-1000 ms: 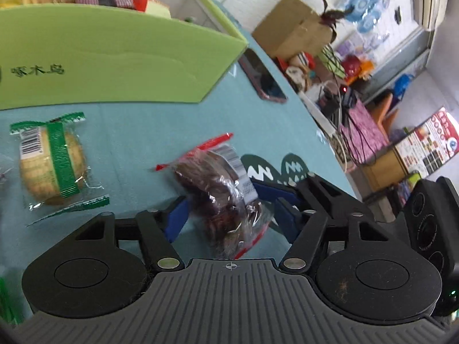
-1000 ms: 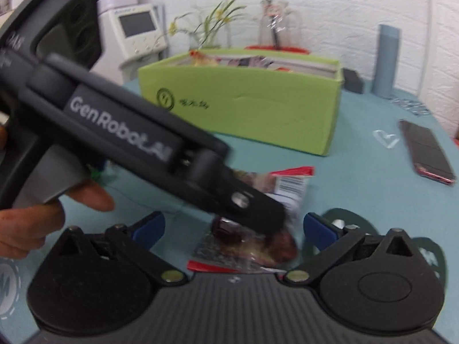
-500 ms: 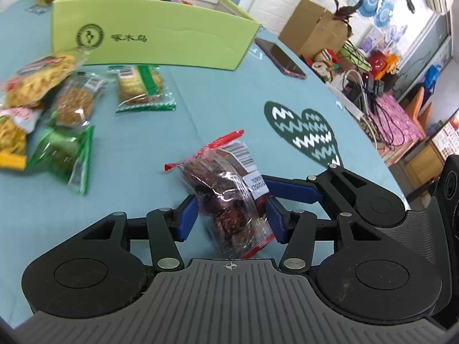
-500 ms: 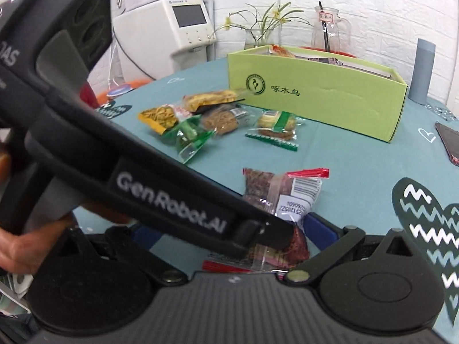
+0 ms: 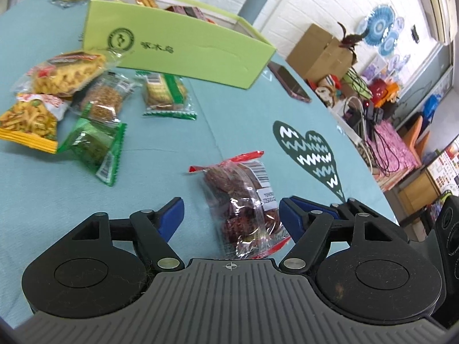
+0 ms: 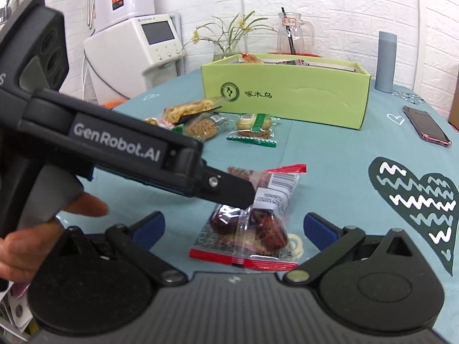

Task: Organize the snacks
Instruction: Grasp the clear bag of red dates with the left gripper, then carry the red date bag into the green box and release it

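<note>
The left gripper (image 5: 231,215) has its blue pads spread apart and the jaws are opening, with the packet of dark dried fruit (image 5: 243,200) lying between them on the teal tablecloth (image 5: 229,109). The left pad stands clear of the wrapper; the right pad sits just beside the packet's edge, and I can't tell if it brushes the plastic. From the other side, the left gripper's black body crosses in front of the right one, its tip over the top half of the packet (image 6: 252,218), a person's hand (image 6: 37,229) wrapped round its grey handle.

The right gripper (image 6: 233,225) is wide open too, its blue pads well apart on either side of the same packet and touching nothing. The packet lies flat, its red-trimmed ends pointing toward and away from the grippers, barcode label up.

Farther out to the left is a loose cluster of snacks: a green-wrapped packet (image 5: 94,146), a yellow-trimmed bag of crisps (image 5: 28,120), a brown cracker pack (image 5: 103,100), a green-striped biscuit pack (image 5: 166,91) and a bag of golden twists (image 5: 63,74). Behind them stands the open green box (image 5: 183,48) with a few snacks already inside. A phone (image 5: 289,83) lies to the right of the box, and a dark heart pattern (image 5: 312,154) marks the cloth beside the grippers
</note>
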{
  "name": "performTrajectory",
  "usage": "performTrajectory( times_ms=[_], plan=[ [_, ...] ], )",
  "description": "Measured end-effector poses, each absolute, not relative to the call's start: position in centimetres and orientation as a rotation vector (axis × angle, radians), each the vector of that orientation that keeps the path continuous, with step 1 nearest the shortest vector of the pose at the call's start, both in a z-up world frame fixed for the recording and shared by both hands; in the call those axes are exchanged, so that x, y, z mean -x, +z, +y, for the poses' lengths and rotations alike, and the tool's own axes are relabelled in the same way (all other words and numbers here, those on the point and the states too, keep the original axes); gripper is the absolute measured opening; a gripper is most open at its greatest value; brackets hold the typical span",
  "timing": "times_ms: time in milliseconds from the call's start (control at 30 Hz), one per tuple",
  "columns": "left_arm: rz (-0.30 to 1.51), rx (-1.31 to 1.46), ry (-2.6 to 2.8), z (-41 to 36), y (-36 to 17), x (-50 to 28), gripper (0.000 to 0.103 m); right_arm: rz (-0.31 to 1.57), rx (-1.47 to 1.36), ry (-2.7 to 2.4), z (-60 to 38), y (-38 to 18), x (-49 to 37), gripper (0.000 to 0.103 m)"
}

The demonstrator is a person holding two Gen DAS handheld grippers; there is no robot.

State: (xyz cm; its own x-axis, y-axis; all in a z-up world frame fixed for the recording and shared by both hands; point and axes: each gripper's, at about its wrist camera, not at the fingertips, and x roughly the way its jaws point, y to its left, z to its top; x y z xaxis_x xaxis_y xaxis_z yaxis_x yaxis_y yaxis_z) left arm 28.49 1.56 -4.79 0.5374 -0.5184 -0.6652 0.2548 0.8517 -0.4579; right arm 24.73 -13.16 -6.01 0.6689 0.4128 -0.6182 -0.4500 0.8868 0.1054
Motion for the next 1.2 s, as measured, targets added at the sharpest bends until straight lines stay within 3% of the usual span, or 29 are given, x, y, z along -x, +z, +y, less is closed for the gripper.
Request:
performTrajectory(
  times_ms=[200, 233, 267, 300, 500, 800, 1000, 1200],
  plan=[
    [0.883, 0.269, -0.487, 0.0, -5.5, -29.4, 0.056, 0.717, 0.059, 0.514, -13.4, -6.8, -25.6, 0.100],
    [0.879, 0.259, -0.496, -0.2, -5.5, -29.4, 0.048, 0.708, 0.069, 0.515, -13.4, -6.7, -25.5, 0.091],
    [0.883, 0.271, -0.517, -0.2, -5.6, -29.5, 0.040, 0.691, 0.083, 0.523, -13.2, -6.5, -25.1, 0.074],
    [0.879, 0.273, -0.520, -0.2, -5.6, -29.5, 0.038, 0.692, 0.095, 0.506, -13.1, -6.3, -25.1, 0.072],
    [0.829, 0.287, -0.524, -0.4, -2.9, -31.4, 0.034, 0.627, 0.079, 0.525, -13.8, -4.0, -27.2, 0.071],
    [0.654, 0.215, -0.512, -2.0, 5.8, -44.1, 0.034, 0.425, 0.155, 0.500, -14.1, 3.0, -39.9, 0.074],
    [0.703, 0.176, -0.468, -4.0, 4.6, -53.1, 0.034, 0.493, 0.125, 0.490, -14.9, 1.6, -48.7, 0.074],
    [0.760, 0.109, -0.425, -5.0, 1.4, -56.0, 0.033, 0.570, 0.149, 0.518, -14.6, -1.0, -51.5, 0.078]
  ],
)
